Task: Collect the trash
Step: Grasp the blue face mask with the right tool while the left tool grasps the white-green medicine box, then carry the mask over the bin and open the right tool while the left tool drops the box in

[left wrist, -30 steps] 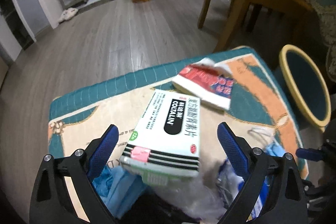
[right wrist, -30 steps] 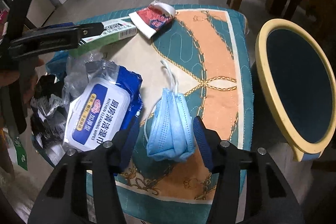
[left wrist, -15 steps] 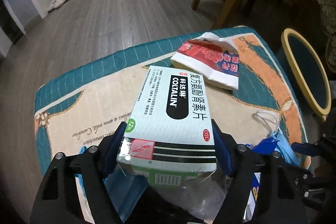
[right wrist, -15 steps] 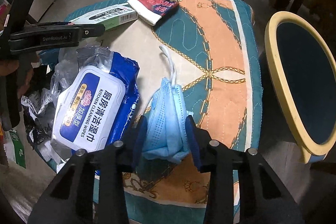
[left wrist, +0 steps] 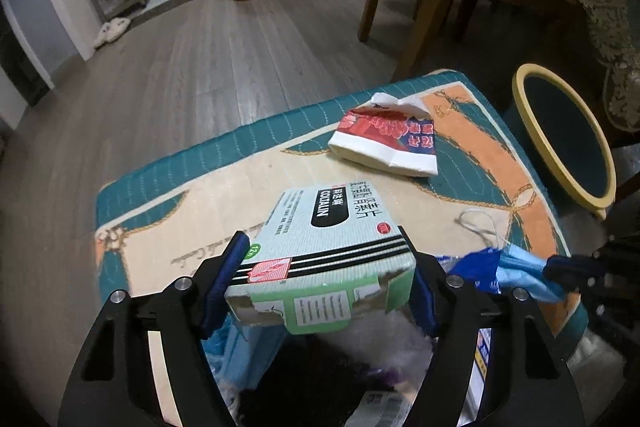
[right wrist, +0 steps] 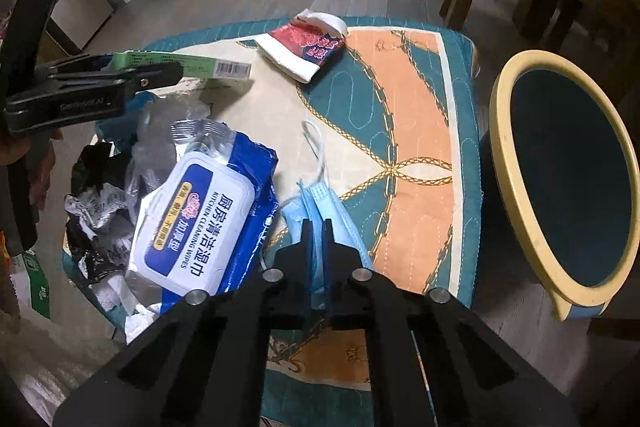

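Both grippers are loaded: left gripper (left wrist: 326, 283) clamps the medicine box (left wrist: 332, 239) above the near table edge, right gripper (right wrist: 317, 239) pinches the face mask (right wrist: 320, 203). Its thin folds could slip free during the lift.

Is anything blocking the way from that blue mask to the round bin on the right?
Nothing visible. The right gripper is shut on the blue mask at the near edge of the cloth; only bare cloth lies between it and the bin beside it.
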Available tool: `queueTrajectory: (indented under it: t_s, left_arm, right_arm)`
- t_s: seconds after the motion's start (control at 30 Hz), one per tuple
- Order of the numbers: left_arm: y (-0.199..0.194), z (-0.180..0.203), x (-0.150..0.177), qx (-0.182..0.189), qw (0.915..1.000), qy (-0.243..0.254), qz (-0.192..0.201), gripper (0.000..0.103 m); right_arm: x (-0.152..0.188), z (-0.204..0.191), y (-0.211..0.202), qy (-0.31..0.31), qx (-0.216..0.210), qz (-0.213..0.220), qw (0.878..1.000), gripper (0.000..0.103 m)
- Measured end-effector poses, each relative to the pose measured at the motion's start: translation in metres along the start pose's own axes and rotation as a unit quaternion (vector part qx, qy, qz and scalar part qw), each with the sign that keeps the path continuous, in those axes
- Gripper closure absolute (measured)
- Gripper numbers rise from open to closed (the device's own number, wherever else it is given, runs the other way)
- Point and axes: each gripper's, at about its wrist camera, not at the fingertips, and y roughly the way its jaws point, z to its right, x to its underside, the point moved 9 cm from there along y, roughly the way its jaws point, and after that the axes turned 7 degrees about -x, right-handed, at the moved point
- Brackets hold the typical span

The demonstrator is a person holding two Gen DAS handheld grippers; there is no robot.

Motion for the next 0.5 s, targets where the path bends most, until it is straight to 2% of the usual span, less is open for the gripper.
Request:
queueTrajectory:
  t_s: [0.33, 0.5]
  left_arm:
    - [-0.061, -0.017, -0.003, -0.003, 0.9977, -0.026, 0.063, 0.033]
    - [-0.093, -0.010, -0.011, 0.004, 0.9947, -0.022, 0.100, 0.033]
  right_arm:
    - [-0.005, 0.003, -0.024, -0.016, 0.010, 0.038, 0.999, 0.102]
    - [-0.017, 0.005, -0.053, -0.001, 0.007, 0.077, 0.997, 0.102]
